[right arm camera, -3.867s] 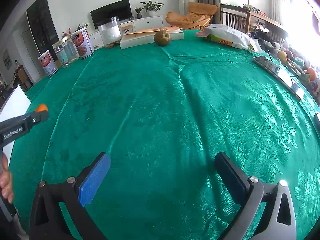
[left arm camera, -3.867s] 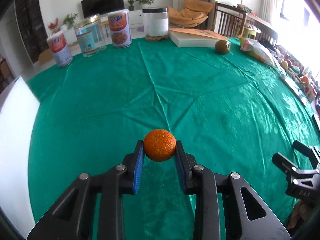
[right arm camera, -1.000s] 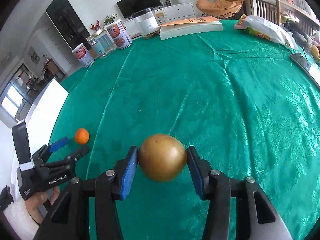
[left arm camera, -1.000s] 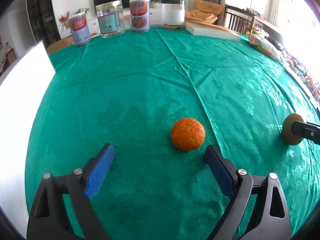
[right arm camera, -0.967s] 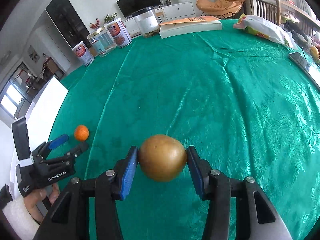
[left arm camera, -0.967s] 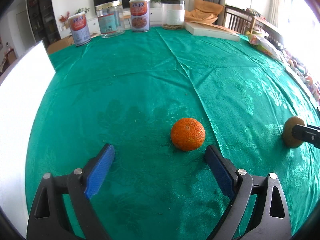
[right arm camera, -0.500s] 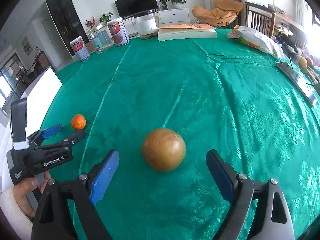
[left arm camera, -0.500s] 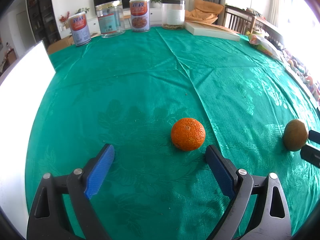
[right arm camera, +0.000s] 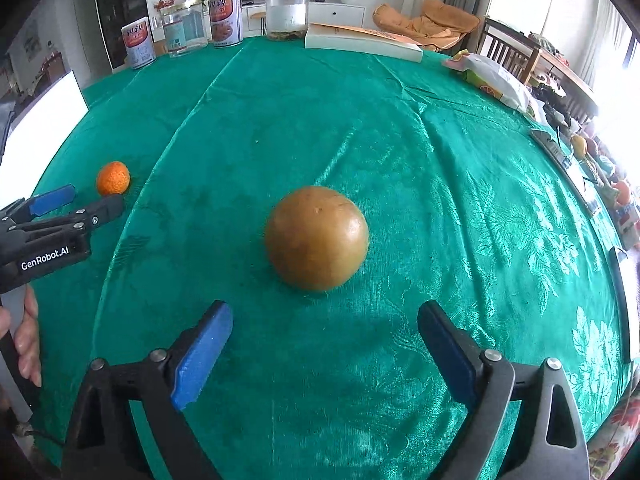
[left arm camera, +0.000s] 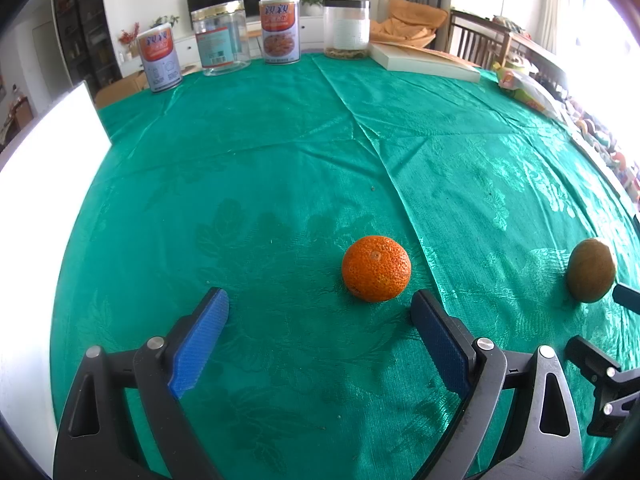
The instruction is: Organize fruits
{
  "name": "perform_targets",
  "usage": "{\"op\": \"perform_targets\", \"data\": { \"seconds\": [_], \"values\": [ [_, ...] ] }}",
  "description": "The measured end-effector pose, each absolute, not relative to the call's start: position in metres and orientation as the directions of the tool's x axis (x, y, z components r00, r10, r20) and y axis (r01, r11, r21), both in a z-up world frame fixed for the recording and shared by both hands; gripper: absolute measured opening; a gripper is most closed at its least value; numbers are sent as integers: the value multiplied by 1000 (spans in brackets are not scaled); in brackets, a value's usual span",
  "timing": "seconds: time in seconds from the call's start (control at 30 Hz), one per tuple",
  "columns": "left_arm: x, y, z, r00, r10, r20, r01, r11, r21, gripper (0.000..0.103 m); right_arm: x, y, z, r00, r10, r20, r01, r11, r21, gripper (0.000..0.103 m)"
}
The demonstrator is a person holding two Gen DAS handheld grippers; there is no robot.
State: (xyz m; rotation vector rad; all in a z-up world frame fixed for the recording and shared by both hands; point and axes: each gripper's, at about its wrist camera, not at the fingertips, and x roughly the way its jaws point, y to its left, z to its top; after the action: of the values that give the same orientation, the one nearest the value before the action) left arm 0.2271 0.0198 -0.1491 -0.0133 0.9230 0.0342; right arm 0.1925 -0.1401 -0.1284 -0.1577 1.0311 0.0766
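Observation:
An orange mandarin [left arm camera: 376, 268] lies on the green tablecloth [left arm camera: 280, 152], just ahead of my open, empty left gripper [left arm camera: 320, 312]. A brown round fruit [right arm camera: 317, 238] rests on the cloth just ahead of my open, empty right gripper [right arm camera: 324, 320]. In the left wrist view the brown fruit [left arm camera: 591, 270] sits at the far right, with the right gripper's fingers [left arm camera: 626, 296] beside it. In the right wrist view the mandarin [right arm camera: 113, 178] and the left gripper [right arm camera: 76, 200] are at the left.
Cans and jars [left arm camera: 220, 48] stand along the table's far edge, next to a flat white box [left arm camera: 424, 65]. A snack bag [right arm camera: 494, 78] and assorted items [right arm camera: 600, 176] lie on the right side. A white board [left arm camera: 36, 168] is at the left.
My right gripper opened and let the brown fruit go onto the cloth, then drew back a little. The left gripper and mandarin have stayed put.

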Motion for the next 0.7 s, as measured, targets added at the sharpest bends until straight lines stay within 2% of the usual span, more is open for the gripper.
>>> {"op": "perform_targets", "data": {
  "seconds": [0.13,0.7],
  "values": [
    [227,20,-149,603,22,-797,-35,999,2,94,198,-152,-132,495,39,-868,-107,994,-16,103],
    [225,20,-150,601,14,-799,-26,1000,-3,95,201,-150,-134,515,31,-856,-90,996,-19,103]
  ]
}}
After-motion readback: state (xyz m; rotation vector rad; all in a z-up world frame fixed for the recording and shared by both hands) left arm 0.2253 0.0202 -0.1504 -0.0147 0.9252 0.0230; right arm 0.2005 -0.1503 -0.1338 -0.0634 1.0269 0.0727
